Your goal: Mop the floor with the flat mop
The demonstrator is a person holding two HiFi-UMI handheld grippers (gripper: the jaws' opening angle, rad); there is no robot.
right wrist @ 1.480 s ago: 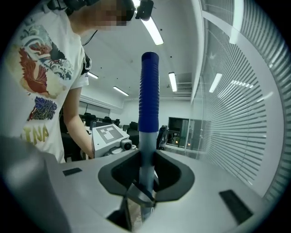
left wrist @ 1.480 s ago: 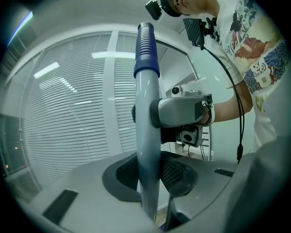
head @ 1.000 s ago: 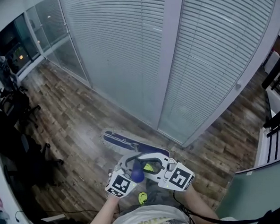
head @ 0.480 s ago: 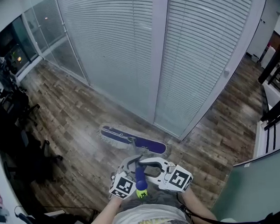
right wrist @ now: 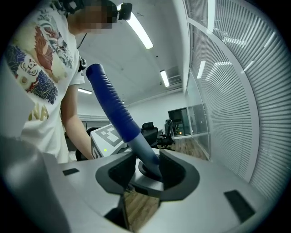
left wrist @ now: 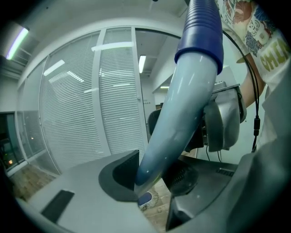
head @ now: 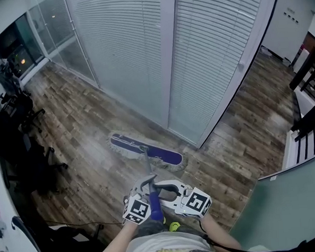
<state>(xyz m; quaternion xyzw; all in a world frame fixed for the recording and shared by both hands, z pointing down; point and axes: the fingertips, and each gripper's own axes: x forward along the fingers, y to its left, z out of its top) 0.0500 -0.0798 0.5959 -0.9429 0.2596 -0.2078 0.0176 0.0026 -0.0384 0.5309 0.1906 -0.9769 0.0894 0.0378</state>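
The jaws of the left gripper (left wrist: 152, 176) have just been opening, yet they close on the mop's handle (left wrist: 182, 113): its pale shaft runs down between the pads, and its blue ribbed grip rises above them. The right gripper (right wrist: 148, 170) has jaws that have also been opening, and they clasp the same shaft just under the blue grip. Both grippers sit side by side, well out from the blind wall (head: 126, 55). From them the handle slants towards that wall, down to the blue mop head (head: 145, 150). The head lies flat on the wood floor (head: 78, 133) near the wall's foot, aslant to it.
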